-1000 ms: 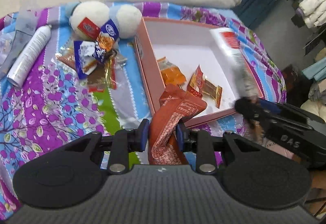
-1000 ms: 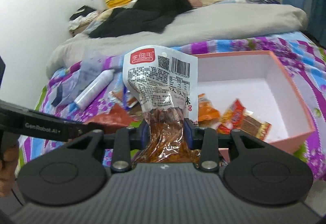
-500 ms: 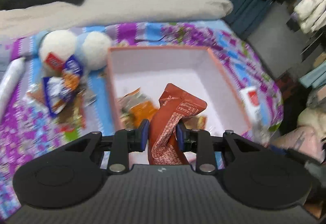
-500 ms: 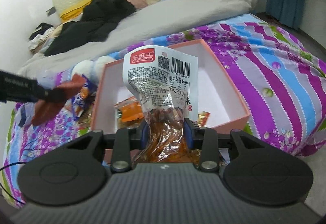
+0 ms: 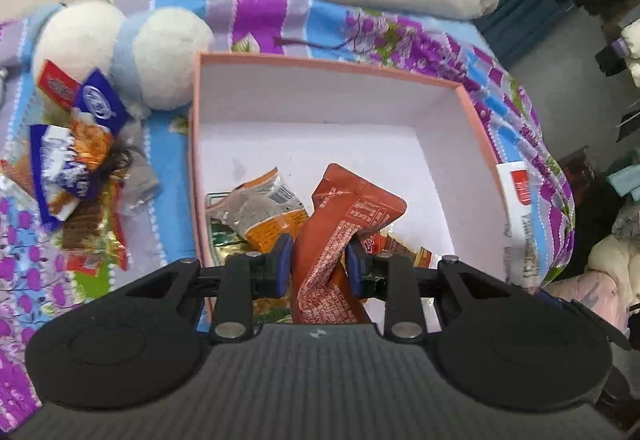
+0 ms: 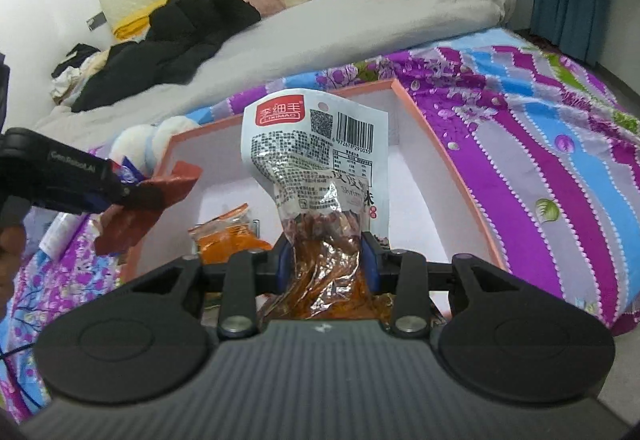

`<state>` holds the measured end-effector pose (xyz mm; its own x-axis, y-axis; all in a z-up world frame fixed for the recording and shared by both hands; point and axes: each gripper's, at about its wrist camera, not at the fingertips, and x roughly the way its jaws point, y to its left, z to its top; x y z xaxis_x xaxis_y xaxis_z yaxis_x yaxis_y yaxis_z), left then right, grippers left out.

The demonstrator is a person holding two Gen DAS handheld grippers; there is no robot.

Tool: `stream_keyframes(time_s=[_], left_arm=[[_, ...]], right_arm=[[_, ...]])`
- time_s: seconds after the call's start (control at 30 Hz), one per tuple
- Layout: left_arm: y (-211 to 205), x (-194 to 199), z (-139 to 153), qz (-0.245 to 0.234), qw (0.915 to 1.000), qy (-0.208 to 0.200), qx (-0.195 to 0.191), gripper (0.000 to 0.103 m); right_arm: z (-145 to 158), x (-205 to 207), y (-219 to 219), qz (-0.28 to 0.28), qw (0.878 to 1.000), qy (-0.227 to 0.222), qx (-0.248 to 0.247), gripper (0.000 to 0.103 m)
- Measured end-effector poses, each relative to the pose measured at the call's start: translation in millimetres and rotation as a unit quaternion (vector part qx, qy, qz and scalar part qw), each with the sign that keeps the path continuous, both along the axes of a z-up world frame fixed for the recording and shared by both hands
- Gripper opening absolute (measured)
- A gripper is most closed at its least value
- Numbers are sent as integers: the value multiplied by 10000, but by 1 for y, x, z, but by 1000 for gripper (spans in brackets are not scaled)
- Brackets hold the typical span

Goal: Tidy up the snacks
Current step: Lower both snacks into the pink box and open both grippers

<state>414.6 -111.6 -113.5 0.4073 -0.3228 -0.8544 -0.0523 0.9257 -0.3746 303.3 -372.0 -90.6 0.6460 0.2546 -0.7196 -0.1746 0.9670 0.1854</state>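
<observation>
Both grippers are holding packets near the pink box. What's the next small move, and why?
Probably open the left gripper: its rust-red packet already hangs over the pink box, above the snacks lying inside. The right gripper, clamped on the clear packet, could follow.

The pink box (image 5: 476,128) lies open-topped, its far half bare; snack packets (image 5: 260,212) crowd the near corner (loose wrappers (image 5: 76,160) clutter the bedspread left).

I see glossy crinkled foil on red-brown packet (image 5: 344,224); shiny clear plastic on white-label pouch (image 6: 320,176); matt pink card box (image 5: 332,62); soft printed cloth bedspread (image 6: 520,128); fuzzy plush toy (image 5: 120,40).
</observation>
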Motion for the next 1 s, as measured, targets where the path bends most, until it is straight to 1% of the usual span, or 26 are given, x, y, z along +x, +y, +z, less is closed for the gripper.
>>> stream_keyframes(time_s=[0.07, 0.17, 0.3, 0.33, 0.37, 0.43, 0.47, 0.5, 0.53, 0.57, 0.6, 0.77, 0.83, 0.9, 1.0], left_arm=[[-7, 11, -9, -92, 9999, -13, 54, 33], [-16, 27, -23, -131, 9999, 97, 17, 33], [-28, 42, -34, -250, 9995, 119, 173, 33], [-29, 44, -37, -261, 9994, 137, 192, 33], [-29, 47, -38, -250, 9994, 173, 193, 33], [-29, 51, -41, -294, 9991, 245, 180, 33], [-29, 52, -42, -312, 9990, 248, 203, 36], [-28, 53, -43, -312, 9989, 277, 214, 40], [-26, 55, -43, -275, 9989, 322, 212, 52], [-23, 56, -42, -193, 9991, 314, 224, 60], [-21, 54, -40, -141, 9993, 264, 230, 62], [-16, 45, -21, -141, 9996, 26, 229, 62], [-13, 37, -9, -136, 9997, -76, 200, 62], [-7, 27, 4, -117, 9995, -204, 210, 62], [6, 9, 25, 37, 9991, -388, 162, 62]], right_arm=[[-10, 10, -1, 2, 9999, 112, 11, 38], [-23, 25, 1, 83, 9998, 185, -68, 39], [-40, 44, -1, 28, 9993, 321, -179, 40], [-43, 47, -2, 15, 9993, 349, -160, 43], [-46, 49, -4, -7, 9992, 382, -116, 50], [-51, 52, -7, -44, 9991, 414, -60, 52], [-53, 53, -8, -51, 9990, 447, -62, 54], [-55, 53, -9, -52, 9988, 494, -44, 54], [-56, 54, -10, -55, 9985, 536, -19, 54], [-57, 53, -11, -62, 9984, 568, -8, 54], [-57, 53, -11, -73, 9983, 572, -11, 54], [-52, 45, -13, -229, 9983, 540, 14, 55], [-47, 39, -12, -204, 9984, 523, 58, 55], [-39, 30, -11, -162, 9990, 401, 96, 54], [-27, 16, -10, -181, 9994, 276, 118, 54]])
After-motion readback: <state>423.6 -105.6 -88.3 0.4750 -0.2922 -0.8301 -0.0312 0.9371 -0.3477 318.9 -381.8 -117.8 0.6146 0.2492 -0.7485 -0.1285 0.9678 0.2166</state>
